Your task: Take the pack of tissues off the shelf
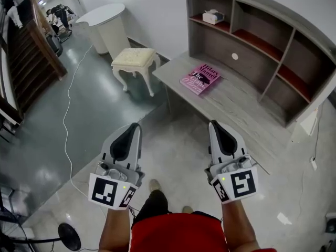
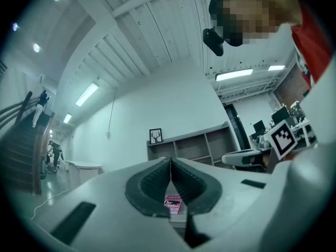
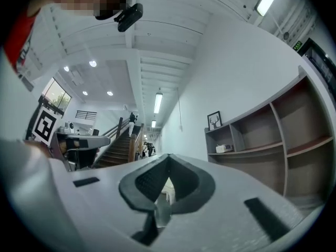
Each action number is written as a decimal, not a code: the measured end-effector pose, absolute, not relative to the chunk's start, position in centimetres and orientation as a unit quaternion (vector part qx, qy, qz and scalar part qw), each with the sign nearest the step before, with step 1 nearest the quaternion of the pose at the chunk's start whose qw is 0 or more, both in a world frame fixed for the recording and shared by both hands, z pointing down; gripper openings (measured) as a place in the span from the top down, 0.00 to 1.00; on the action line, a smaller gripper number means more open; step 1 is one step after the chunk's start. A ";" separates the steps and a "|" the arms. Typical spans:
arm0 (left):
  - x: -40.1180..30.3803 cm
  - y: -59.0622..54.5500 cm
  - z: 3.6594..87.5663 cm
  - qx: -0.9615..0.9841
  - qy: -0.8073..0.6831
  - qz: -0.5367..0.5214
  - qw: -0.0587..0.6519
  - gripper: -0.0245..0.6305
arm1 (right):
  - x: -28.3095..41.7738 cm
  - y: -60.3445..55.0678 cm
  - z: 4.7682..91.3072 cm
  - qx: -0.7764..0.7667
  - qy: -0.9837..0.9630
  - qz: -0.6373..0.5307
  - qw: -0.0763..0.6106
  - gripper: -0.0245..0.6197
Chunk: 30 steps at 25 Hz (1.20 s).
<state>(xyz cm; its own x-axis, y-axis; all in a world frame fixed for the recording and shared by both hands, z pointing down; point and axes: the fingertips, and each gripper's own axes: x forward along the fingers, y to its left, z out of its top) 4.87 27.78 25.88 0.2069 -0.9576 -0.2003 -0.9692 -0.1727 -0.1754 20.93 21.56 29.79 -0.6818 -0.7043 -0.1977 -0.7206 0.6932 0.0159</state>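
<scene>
The left claw (image 1: 137,125) and right claw (image 1: 213,123) are being held pressed together and empty, well short of the table (image 1: 236,104), probably ahead of any reach. The pack of tissues (image 1: 212,16) is being kept at the upper left corner of the shelf (image 1: 234,20).

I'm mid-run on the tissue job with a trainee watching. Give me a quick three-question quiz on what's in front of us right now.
1. True or false: the pack of tissues lies on the desk beside the pink book.
2. Pick one: the left gripper and right gripper are A) both shut and empty, B) both open, C) both shut on the book.
3. Fill in: in the head view, a cream ____ stands on the floor left of the desk.

Key:
1. False. It sits in the top left compartment of the shelf.
2. A.
3. stool.
</scene>
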 end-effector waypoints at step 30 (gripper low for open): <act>-20.4 0.0 25.6 -0.852 0.504 0.074 0.122 0.95 | -1.9 -3.4 26.6 -0.557 0.822 0.113 0.025 0.95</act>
<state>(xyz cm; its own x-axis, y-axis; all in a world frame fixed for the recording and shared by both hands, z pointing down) -20.39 0.02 25.58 0.4806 -0.8411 -0.2481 -0.8769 -0.4617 -0.1334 -1.85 -3.41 26.63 -0.3777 -0.9107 -0.1671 -0.9219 0.3532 0.1590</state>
